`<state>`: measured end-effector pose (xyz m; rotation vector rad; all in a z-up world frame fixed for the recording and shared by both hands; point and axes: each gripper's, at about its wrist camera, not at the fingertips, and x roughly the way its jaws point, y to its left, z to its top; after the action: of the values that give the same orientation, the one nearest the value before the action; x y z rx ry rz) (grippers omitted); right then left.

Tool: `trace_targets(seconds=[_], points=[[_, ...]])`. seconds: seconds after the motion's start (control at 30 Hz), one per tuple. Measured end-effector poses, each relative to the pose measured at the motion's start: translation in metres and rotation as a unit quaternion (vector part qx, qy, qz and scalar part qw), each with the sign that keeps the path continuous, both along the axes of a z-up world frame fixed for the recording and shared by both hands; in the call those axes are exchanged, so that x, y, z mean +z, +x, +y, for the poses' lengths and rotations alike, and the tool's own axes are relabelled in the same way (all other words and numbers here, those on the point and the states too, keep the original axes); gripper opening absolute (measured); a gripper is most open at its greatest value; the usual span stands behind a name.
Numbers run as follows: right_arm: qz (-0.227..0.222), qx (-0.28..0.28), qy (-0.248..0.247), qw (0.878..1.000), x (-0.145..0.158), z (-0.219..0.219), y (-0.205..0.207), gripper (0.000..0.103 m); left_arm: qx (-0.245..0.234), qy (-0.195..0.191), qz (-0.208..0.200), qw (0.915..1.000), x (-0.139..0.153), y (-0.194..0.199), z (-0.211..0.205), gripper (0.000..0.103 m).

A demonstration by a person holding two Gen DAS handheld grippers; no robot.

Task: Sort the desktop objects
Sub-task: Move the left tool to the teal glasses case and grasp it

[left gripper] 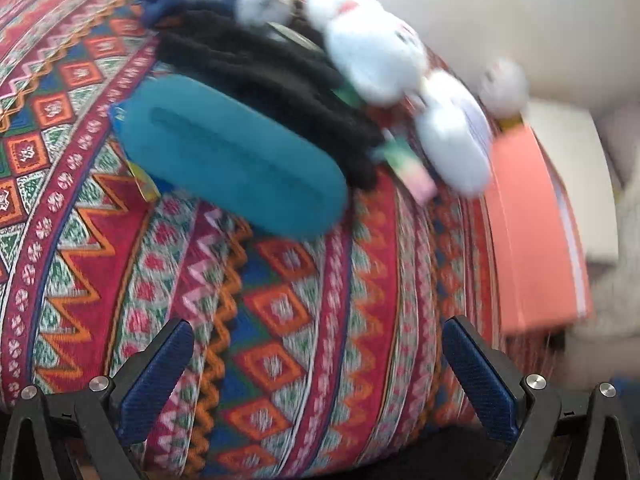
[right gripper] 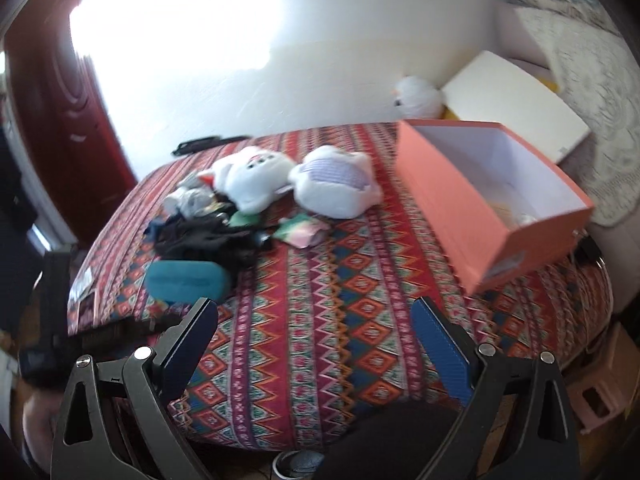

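Note:
A teal oval case (left gripper: 232,160) lies on the patterned tablecloth (left gripper: 280,320), with black cloth (left gripper: 264,80) behind it and white plush toys (left gripper: 372,56) further back. An open orange box (left gripper: 536,240) stands at the right. My left gripper (left gripper: 318,360) is open and empty, low over the cloth in front of the case. In the right wrist view the case (right gripper: 186,280), black cloth (right gripper: 208,240), two plush toys (right gripper: 256,180) (right gripper: 336,188) and the orange box (right gripper: 488,196) show from further back. My right gripper (right gripper: 316,336) is open and empty above the table's near edge.
A pastel packet (right gripper: 302,232) and a grey bundle (right gripper: 192,200) lie among the pile. A white board (right gripper: 516,104) and another white plush (right gripper: 418,98) sit behind the box by the wall. A red door (right gripper: 56,112) is at the left.

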<state>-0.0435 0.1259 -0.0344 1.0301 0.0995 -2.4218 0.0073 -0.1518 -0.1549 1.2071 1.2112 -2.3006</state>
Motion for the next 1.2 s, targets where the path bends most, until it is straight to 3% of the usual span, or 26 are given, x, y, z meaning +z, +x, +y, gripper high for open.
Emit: trace_targets(seconds=[0.1,0.27,0.57,0.73,0.87,0.97,1.1,1.2], points=[[-0.004,0.012,0.003,1.0,-0.004,-0.012,-0.002,0.099,0.049,0.033,-0.005,0.9982,-0.011,-0.012,-0.018,0.102],[-0.008,0.018,0.012,1.0,-0.01,-0.014,-0.011,0.099,0.131,0.072,-0.029,0.9884,-0.03,-0.034,-0.044,0.102],[-0.032,0.001,0.005,0.999,-0.018,0.008,-0.037,0.099,0.191,0.04,-0.092,0.9764,-0.053,-0.082,-0.052,0.102],[-0.041,-0.001,-0.004,0.999,-0.02,0.015,-0.042,0.099,0.137,-0.031,-0.112,0.9838,-0.06,-0.098,-0.037,0.1],[-0.042,-0.008,-0.019,0.999,-0.02,0.021,-0.044,0.099,0.082,-0.085,-0.091,0.9888,-0.056,-0.079,-0.027,0.096],[-0.048,-0.002,-0.027,0.998,-0.023,0.021,-0.044,0.099,0.07,-0.124,-0.105,0.9843,-0.049,-0.057,-0.027,0.096],[-0.056,0.01,-0.029,0.998,-0.03,0.012,-0.042,0.099,0.043,-0.146,-0.123,0.9807,-0.049,-0.044,-0.029,0.098],[-0.063,0.022,-0.027,0.997,-0.035,0.0,-0.041,0.099,0.008,-0.193,-0.132,0.9722,-0.042,-0.049,-0.022,0.099]])
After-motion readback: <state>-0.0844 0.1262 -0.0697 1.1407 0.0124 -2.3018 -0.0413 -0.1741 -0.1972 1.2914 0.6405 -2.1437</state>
